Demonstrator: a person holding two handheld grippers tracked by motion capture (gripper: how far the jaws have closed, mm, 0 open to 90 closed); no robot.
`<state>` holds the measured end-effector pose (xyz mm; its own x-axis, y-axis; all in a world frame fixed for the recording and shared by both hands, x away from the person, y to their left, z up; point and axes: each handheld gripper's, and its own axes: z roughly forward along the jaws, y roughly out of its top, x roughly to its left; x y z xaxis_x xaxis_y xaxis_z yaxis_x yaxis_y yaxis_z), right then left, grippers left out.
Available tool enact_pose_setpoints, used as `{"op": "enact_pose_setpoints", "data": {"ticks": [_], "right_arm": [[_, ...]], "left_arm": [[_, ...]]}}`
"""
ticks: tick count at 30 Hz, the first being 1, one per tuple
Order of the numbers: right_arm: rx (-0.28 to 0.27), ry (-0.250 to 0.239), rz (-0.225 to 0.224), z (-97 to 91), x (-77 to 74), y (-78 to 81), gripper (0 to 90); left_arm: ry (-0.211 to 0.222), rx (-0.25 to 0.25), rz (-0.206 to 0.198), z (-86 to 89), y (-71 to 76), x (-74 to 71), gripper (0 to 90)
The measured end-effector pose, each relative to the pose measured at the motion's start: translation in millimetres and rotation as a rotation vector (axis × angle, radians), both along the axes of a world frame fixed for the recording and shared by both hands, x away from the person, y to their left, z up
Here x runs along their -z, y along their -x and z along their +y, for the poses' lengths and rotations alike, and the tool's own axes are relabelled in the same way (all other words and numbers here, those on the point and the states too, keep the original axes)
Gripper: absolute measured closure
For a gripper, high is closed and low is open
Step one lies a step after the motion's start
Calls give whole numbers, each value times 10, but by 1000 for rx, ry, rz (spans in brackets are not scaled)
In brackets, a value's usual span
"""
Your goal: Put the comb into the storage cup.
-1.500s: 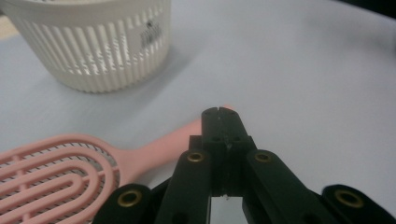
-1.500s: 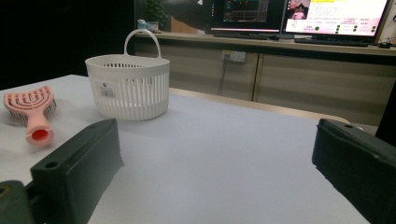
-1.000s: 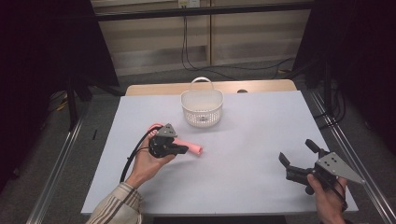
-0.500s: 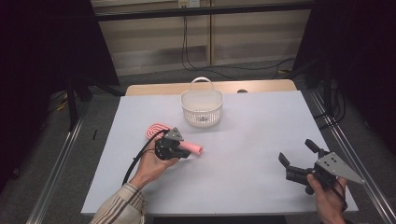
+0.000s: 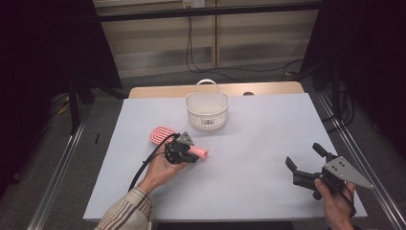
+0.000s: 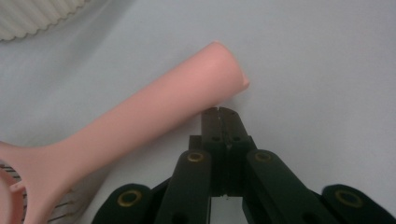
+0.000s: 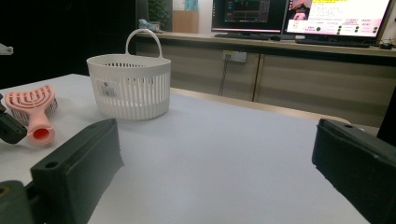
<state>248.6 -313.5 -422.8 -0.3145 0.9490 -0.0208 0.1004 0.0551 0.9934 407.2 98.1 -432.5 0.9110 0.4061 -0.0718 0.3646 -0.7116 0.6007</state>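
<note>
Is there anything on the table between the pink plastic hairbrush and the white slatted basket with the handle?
Nothing: in the right gripper view, bare table separates the pink plastic hairbrush from the white slatted basket.

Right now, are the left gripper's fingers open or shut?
Shut: the left gripper has its fingers pressed together, nothing between them, beside the pink brush handle.
</note>
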Motion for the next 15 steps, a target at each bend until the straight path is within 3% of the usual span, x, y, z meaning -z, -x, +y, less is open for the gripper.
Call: {"op": "enact_pose_setpoints", "data": {"ticks": [1, 2, 3, 4, 5, 7, 9, 10, 13, 15], "right_arm": [[0, 0, 0, 0, 0, 0, 7], [0, 0, 0, 0, 0, 0, 7], [-1, 1, 1, 0, 1, -1, 7], [-1, 1, 1, 1, 1, -1, 7], [0, 0, 1, 1, 0, 0, 7], [0, 2, 1, 1, 0, 1, 7], [0, 1, 0, 1, 1, -1, 7], [0, 1, 0, 2, 0, 1, 7], [-1, 0, 0, 3, 0, 1, 7], [-1, 1, 0, 1, 1, 1, 7]], "left_arm": [[22, -28, -1, -10, 3, 8, 900], [4, -11, -10, 5, -22, -3, 900], [32, -42, -7, -6, -19, 7, 900], [6, -23, -16, 8, -46, -5, 900], [31, -46, -10, -5, -42, 7, 900], [6, -24, -16, 3, -73, -4, 900], [10, -33, -18, -13, -82, 8, 900], [33, -58, -16, -27, -71, 18, 900], [0, -30, -24, -39, -86, 3, 900], [6, -38, -19, -59, -88, 14, 900]]}}
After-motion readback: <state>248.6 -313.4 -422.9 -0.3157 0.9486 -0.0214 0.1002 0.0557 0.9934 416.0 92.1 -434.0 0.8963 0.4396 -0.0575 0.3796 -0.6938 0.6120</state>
